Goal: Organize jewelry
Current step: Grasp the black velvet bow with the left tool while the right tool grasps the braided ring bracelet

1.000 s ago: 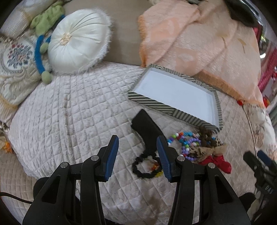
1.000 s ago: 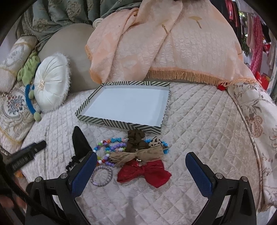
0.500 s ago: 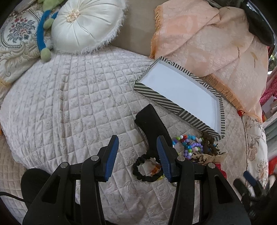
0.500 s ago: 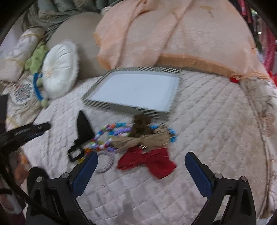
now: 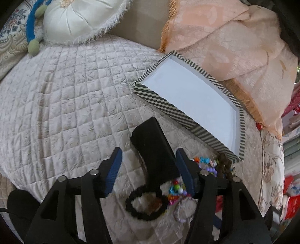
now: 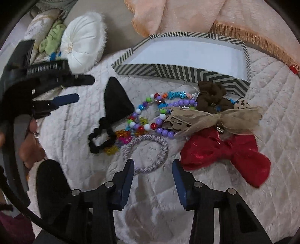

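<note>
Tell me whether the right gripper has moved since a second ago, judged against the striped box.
Yes. The right gripper has come down toward the quilt; the striped box now sits higher in its view. Its fingers have just been closing and now flank the grey hair tie.

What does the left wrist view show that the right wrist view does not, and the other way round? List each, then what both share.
Only the left wrist view: the left gripper from behind, jaws just opened, astride the black bow without gripping it.

Only the right wrist view: the red bow whole, the tan bow, and the right gripper, jaws just closing, empty, at the near edge of the grey band.

Both: the striped tray, black scrunchie, beads, brown scrunchie, white cushion and quilt.
</note>
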`<state>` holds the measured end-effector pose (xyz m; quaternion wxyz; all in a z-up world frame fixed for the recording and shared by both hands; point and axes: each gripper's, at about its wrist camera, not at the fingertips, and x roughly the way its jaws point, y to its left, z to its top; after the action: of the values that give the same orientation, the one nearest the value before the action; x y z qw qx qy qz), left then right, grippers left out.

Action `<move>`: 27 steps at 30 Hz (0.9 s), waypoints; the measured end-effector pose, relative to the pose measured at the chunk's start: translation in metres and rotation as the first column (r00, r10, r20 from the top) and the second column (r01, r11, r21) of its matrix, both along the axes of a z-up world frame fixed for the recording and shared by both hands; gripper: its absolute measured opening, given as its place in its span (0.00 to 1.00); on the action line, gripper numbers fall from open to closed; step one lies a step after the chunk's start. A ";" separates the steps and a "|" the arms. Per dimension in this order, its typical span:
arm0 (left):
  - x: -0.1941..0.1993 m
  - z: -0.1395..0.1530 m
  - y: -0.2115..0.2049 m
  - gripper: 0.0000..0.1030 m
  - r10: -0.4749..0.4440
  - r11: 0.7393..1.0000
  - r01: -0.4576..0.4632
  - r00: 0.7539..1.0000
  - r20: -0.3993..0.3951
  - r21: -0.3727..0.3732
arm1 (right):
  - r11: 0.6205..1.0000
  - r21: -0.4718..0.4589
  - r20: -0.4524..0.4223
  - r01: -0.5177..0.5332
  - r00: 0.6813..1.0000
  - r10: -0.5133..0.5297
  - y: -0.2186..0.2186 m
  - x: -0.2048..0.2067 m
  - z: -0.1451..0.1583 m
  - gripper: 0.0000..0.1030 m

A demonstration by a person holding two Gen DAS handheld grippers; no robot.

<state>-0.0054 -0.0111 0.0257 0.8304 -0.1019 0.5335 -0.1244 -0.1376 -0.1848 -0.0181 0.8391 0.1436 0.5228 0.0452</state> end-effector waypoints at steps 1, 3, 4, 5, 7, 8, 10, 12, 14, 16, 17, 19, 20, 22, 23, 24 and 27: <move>0.006 -0.006 -0.003 0.60 0.001 1.000 -0.001 1.000 -0.015 0.005 | 1.000 -0.004 -0.003 0.004 1.000 -0.004 -0.001 0.002 -0.002 0.36; 0.012 -0.015 -0.008 0.60 0.006 1.000 -0.005 0.999 -0.038 0.014 | 1.000 -0.019 0.004 0.017 1.000 -0.017 -0.001 0.005 -0.007 0.35; 0.016 -0.022 -0.012 0.60 0.006 1.000 -0.004 0.999 -0.053 0.023 | 1.000 -0.021 0.010 0.021 1.000 -0.020 -0.002 0.005 -0.007 0.33; 0.018 -0.027 -0.015 0.60 0.002 0.999 0.000 0.998 -0.061 0.033 | 0.999 -0.025 0.021 0.023 1.000 -0.023 -0.002 0.007 -0.008 0.33; 0.021 -0.037 -0.023 0.60 -0.003 0.997 0.008 0.998 -0.070 0.071 | 0.999 -0.040 0.028 0.017 0.999 -0.016 0.001 0.010 -0.011 0.30; 0.021 -0.041 -0.026 0.60 -0.004 0.997 0.010 0.997 -0.073 0.081 | 0.999 -0.050 0.039 0.014 0.999 -0.012 0.002 0.011 -0.012 0.29; 0.021 -0.047 -0.030 0.59 -0.018 0.997 0.023 0.997 -0.075 0.071 | 0.998 -0.064 0.047 0.015 0.999 -0.012 0.000 0.010 -0.012 0.17; 0.020 -0.050 -0.030 0.41 -0.033 0.998 0.036 0.997 -0.065 0.046 | 0.999 -0.048 0.046 0.010 0.999 -0.008 -0.005 0.009 -0.012 0.09; 0.018 -0.053 -0.034 0.24 -0.064 0.996 0.068 0.996 -0.064 0.065 | 0.999 -0.033 0.049 0.005 0.999 -0.004 -0.009 0.007 -0.010 0.07; 0.014 -0.049 -0.033 0.13 -0.085 0.994 0.088 0.995 -0.048 0.057 | 1.000 -0.002 0.059 0.001 0.998 -0.001 -0.010 0.002 -0.004 0.07; 0.012 -0.047 -0.032 0.13 -0.087 0.995 0.089 0.995 -0.045 0.048 | 1.000 0.006 0.067 0.001 0.998 -0.001 -0.010 0.001 -0.002 0.07; 0.008 -0.036 -0.025 0.12 -0.092 0.995 0.093 0.995 -0.030 0.020 | 1.000 0.017 0.088 -0.004 0.996 0.002 -0.010 -0.005 0.009 0.07; 0.007 -0.032 -0.023 0.12 -0.096 0.995 0.096 0.995 -0.021 0.014 | 1.000 0.021 0.102 -0.008 0.995 0.006 -0.010 -0.008 0.016 0.07; 0.002 -0.017 -0.017 0.11 -0.098 0.995 0.098 0.995 0.008 0.010 | 1.000 0.018 0.124 -0.014 0.992 0.012 -0.008 -0.013 0.029 0.07; 0.001 -0.011 -0.016 0.11 -0.098 0.995 0.098 0.995 0.019 0.004 | 1.000 0.022 0.133 -0.014 0.991 0.011 -0.008 -0.014 0.033 0.06; 0.001 -0.005 -0.014 0.11 -0.098 0.995 0.098 0.995 0.027 -0.004 | 0.999 0.034 0.150 -0.012 0.989 0.007 -0.010 -0.015 0.042 0.07; 0.004 0.012 -0.013 0.11 -0.105 0.994 0.107 0.993 0.049 -0.023 | 0.999 0.031 0.181 -0.007 0.983 0.001 -0.014 -0.012 0.058 0.06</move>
<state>-0.0017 -0.0241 0.0373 0.8338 -0.0812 0.5164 -0.1777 -0.1496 -0.1993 0.0403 0.8806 0.1512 0.4438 0.0682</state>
